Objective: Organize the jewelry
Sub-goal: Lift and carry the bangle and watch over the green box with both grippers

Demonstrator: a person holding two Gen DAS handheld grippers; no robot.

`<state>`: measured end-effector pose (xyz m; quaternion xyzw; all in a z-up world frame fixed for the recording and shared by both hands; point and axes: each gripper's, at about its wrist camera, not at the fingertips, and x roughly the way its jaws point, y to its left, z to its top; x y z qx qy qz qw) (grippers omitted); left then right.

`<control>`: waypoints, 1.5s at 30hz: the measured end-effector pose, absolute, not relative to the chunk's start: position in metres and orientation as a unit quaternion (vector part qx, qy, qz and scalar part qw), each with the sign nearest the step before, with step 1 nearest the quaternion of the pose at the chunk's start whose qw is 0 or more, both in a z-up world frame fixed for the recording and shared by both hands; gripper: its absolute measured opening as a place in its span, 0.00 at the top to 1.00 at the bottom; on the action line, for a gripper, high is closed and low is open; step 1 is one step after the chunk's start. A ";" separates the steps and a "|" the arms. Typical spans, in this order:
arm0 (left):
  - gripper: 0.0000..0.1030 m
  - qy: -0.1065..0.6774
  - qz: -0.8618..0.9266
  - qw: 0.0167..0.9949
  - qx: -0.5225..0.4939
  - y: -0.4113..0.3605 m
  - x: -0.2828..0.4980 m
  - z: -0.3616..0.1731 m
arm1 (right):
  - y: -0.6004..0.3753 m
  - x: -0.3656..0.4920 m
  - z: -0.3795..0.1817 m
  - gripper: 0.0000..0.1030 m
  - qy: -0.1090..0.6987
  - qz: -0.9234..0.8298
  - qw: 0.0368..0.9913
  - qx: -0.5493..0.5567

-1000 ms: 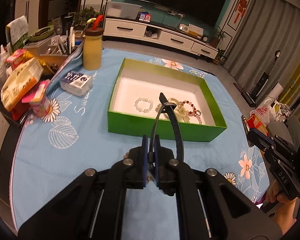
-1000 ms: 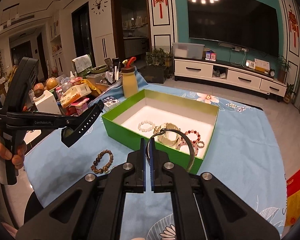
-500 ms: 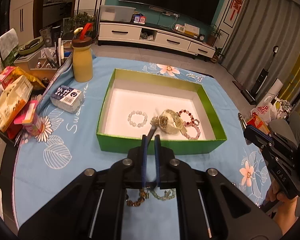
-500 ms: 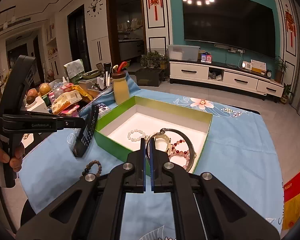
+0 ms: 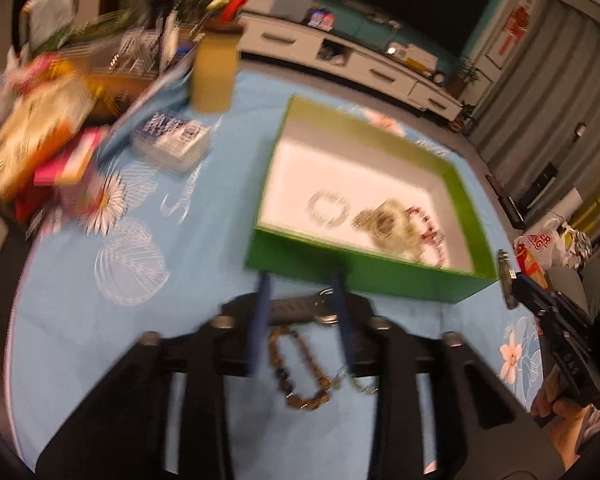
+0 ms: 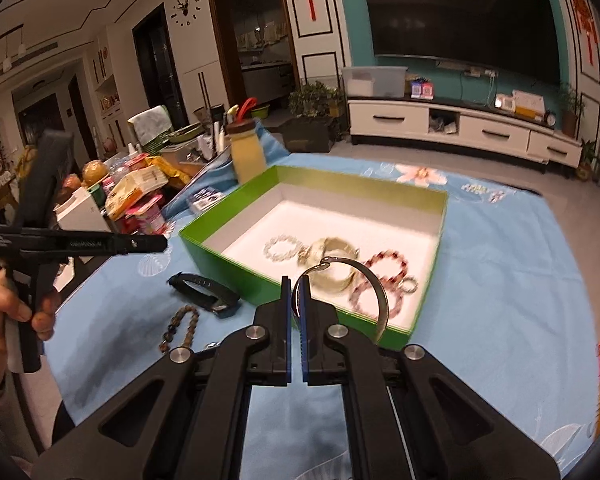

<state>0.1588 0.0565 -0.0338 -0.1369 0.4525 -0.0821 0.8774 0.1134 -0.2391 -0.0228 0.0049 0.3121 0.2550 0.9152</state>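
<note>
A green box [image 6: 228,266] with a white floor holds a clear bead bracelet [image 6: 282,247], a gold watch [image 6: 334,266] and red bead bracelets [image 6: 384,276]. My right gripper [image 6: 296,292] is shut on a thin silver bangle [image 6: 374,292], held over the box's near wall. My left gripper [image 5: 300,296] is open, low over the blue cloth in front of the box [image 5: 364,272]. A black watch band [image 6: 204,290] lies on the cloth; it also shows in the left wrist view [image 5: 296,308]. A brown bead bracelet [image 5: 300,368] lies between the left fingers. A small chain [image 5: 360,382] lies beside it.
A yellow bottle [image 6: 246,150] stands behind the box. Snack packets [image 6: 138,192], a card pack [image 5: 172,138] and clutter crowd the table's left side. The table's near edge [image 6: 66,392] drops off at the lower left. A TV cabinet [image 6: 460,128] stands beyond.
My left gripper has opened and let go of the black watch band, which now lies on the cloth before the box. My right gripper holds the bangle, nearer the box.
</note>
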 end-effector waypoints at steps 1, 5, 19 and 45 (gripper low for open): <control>0.63 0.459 -0.077 0.873 -0.142 0.060 0.159 -0.041 | -0.238 0.111 -0.026 0.97 0.315 0.259 0.913 0.007; 0.63 0.484 -0.089 0.846 -0.206 0.073 0.157 -0.071 | -0.234 0.108 -0.034 0.97 0.324 0.266 0.908 0.014; 0.60 0.480 -0.140 0.792 -0.349 0.062 0.183 -0.106 | -0.236 0.105 -0.040 0.97 0.329 0.261 0.908 0.011; 0.96 0.425 -0.116 0.864 -0.245 0.047 0.155 -0.042 | -0.239 0.092 -0.031 0.97 0.312 0.261 0.913 0.013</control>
